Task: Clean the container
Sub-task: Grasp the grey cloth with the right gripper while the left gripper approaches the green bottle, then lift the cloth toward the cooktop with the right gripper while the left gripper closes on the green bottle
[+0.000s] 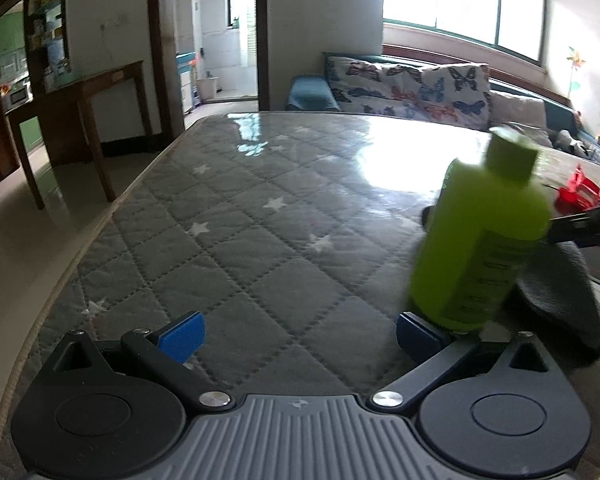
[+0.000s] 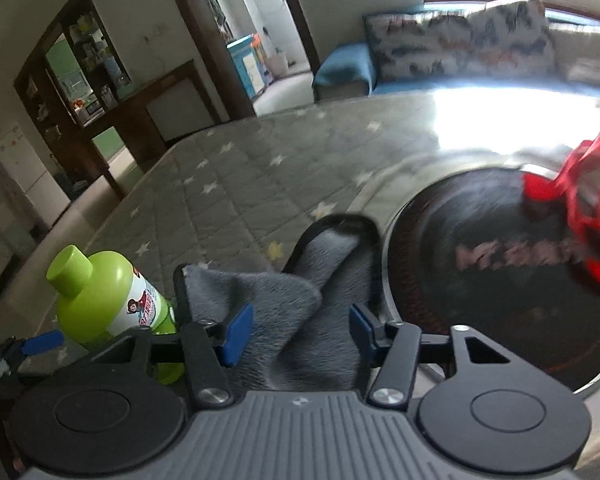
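Note:
A round metal-rimmed container with a dark inside sits at the right of the right wrist view. A red plastic thing lies over its far side. My right gripper is shut on a bunched grey cloth just left of the container's rim. A green bottle with a green cap stands upright on the table, also seen in the right wrist view as the bottle. My left gripper is open and holds nothing; the bottle stands just beyond its right fingertip. The cloth lies right of the bottle.
The table has a grey quilted cover with white stars under a glossy sheet; its left edge drops to a pale floor. A wooden desk stands far left, and a sofa with butterfly cushions lies behind the table.

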